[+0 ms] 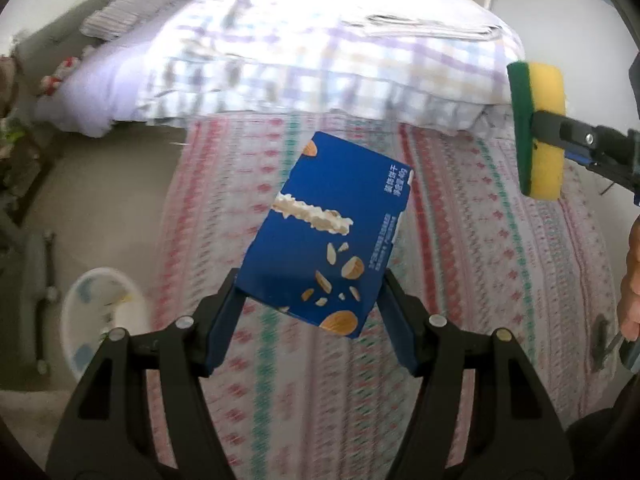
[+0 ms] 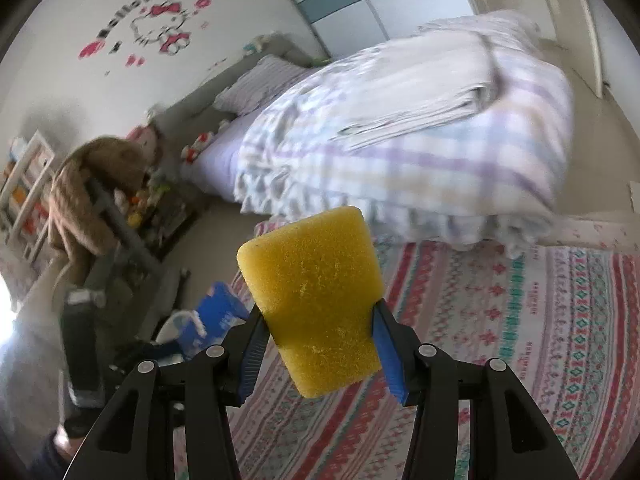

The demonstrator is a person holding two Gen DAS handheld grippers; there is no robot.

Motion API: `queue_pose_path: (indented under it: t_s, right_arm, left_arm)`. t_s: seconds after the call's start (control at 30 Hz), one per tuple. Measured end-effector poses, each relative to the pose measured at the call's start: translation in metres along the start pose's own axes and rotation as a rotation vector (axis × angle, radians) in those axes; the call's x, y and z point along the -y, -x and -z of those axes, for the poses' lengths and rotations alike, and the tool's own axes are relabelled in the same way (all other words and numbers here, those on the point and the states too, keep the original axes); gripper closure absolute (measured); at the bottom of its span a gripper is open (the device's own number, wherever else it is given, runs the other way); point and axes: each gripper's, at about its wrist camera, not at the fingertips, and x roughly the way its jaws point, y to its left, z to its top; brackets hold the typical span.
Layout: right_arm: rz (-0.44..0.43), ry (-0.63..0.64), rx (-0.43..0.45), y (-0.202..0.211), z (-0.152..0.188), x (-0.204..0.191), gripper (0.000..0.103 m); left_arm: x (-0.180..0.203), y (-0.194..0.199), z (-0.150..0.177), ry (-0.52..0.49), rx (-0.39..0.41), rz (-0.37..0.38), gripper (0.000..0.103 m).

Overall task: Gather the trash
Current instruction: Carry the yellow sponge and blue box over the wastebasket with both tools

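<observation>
My left gripper (image 1: 310, 292) is shut on a blue biscuit box (image 1: 326, 232) printed with almonds, held tilted in the air above the patterned rug (image 1: 460, 248). My right gripper (image 2: 318, 320) is shut on a yellow sponge (image 2: 314, 300) with a green scouring side; the sponge (image 1: 538, 128) also shows at the right edge of the left wrist view, clamped between black fingers. In the right wrist view the blue box (image 2: 218, 314) peeks out at lower left, beside the other gripper.
A white round bin (image 1: 102, 312) stands on the floor left of the rug. A bed with a checked quilt (image 1: 320, 52) fills the back. A chair draped with a brown plush (image 2: 92, 196) and shelves stand at the left. A hand (image 1: 632, 280) shows at far right.
</observation>
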Motion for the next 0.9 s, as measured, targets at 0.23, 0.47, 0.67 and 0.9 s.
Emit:
queue_pose_path:
  t_s: [0.23, 0.47, 0.67, 0.9]
  right_arm:
    - [-0.002, 0.094, -0.056, -0.021, 0.016, -0.038, 0.052]
    - [-0.024, 0.155, -0.110, -0.043, 0.032, -0.067, 0.051]
    - [-0.042, 0.170, -0.155, -0.067, 0.045, -0.085, 0.051]
    - [-0.086, 0.152, -0.204, -0.098, 0.061, -0.109, 0.051]
  left_arm:
    - [-0.048, 0.027, 0.024, 0.078, 0.009, -0.019, 0.036]
    - [-0.167, 0.030, 0.054, 0.380, -0.031, 0.015, 0.036]
    - [-0.252, 0.033, 0.086, 0.639, -0.024, 0.053, 0.036]
    - [-0.272, 0.021, 0.104, 0.718, -0.072, 0.091, 0.036]
